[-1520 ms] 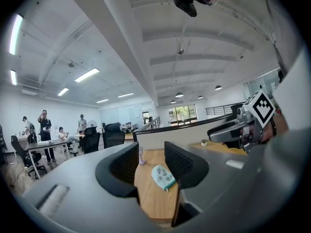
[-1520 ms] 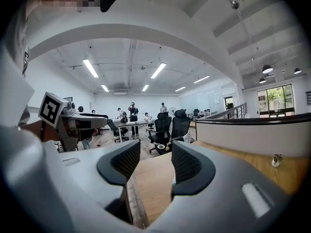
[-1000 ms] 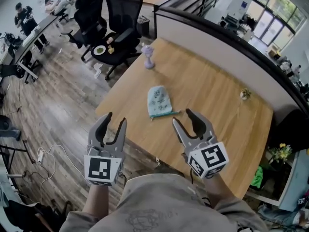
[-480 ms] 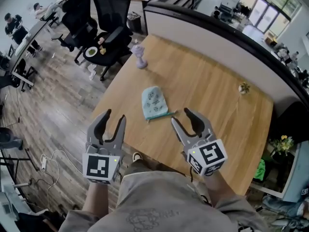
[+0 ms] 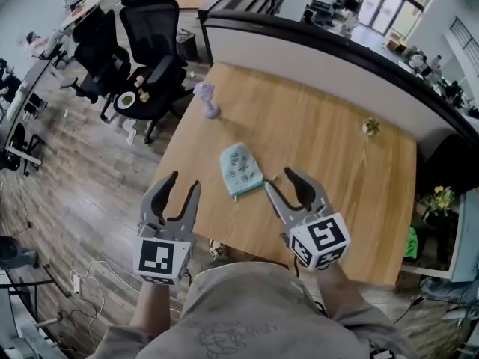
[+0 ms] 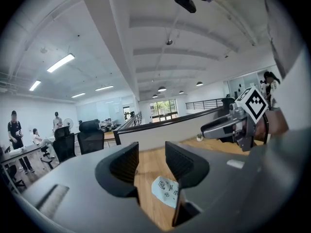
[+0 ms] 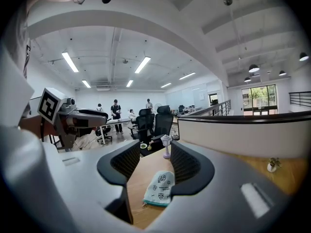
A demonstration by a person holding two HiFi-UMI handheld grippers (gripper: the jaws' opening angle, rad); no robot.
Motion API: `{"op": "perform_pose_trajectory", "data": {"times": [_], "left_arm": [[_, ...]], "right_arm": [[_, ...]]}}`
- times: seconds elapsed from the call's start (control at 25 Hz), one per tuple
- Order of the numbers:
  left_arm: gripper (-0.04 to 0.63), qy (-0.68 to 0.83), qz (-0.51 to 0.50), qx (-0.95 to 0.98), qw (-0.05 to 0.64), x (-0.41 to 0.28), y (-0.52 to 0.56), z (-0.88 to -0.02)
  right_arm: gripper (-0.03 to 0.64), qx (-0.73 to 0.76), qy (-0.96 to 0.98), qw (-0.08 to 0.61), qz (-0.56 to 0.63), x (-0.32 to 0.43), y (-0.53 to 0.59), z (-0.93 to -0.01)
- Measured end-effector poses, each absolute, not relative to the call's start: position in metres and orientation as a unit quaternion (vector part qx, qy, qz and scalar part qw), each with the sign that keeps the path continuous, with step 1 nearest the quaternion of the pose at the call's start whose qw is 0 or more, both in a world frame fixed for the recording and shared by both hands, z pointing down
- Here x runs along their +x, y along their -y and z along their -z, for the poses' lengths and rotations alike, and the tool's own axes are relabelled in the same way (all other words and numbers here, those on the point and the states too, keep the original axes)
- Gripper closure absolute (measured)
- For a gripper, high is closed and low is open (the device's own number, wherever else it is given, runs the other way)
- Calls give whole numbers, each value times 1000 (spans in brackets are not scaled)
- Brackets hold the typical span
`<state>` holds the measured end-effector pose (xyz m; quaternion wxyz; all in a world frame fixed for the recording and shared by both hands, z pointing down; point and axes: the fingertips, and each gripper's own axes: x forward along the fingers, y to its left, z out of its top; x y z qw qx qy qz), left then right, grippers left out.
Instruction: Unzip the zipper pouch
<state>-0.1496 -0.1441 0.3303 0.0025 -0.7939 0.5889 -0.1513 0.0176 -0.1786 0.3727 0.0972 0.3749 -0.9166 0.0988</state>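
Pouch untouched on table, both grippers spread and empty.
Zipper pouch [image 5: 242, 170] lies flat on the wooden table [image 5: 337, 140], near the front edge, teal zipper edge toward the person. Left gripper [image 5: 183, 183] hovers at the table's near left corner, apart from the pouch; jaws have just been opening wider, nothing between them. Right gripper [image 5: 279, 179] hovers just beside the pouch, jaws apart.

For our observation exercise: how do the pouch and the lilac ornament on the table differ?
The pouch lies flat; the lilac ornament stands upright. The pouch is pale teal with printed patterns; the ornament is plain lilac. The pouch lies towards the near edge of the table; the ornament stands by its far left corner. Both rest on the same wooden table.
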Motion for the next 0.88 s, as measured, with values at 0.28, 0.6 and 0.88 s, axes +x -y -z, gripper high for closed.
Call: {"op": "perform_pose_trajectory", "data": {"times": [0.28,0.6,0.88], "left_arm": [[434,-556,148,-818,2,-173,154,-334],[419,-511,175,-841,-1,-180,171,-376],[419,-457,212,-864,15,-174,185,-417]], "right_arm": [[430,397,908,68,-114,-6,181,-367],[430,402,903,77,-126,-27,190,-400],[431,417,889,123,-147,-37,194,-446]]}}
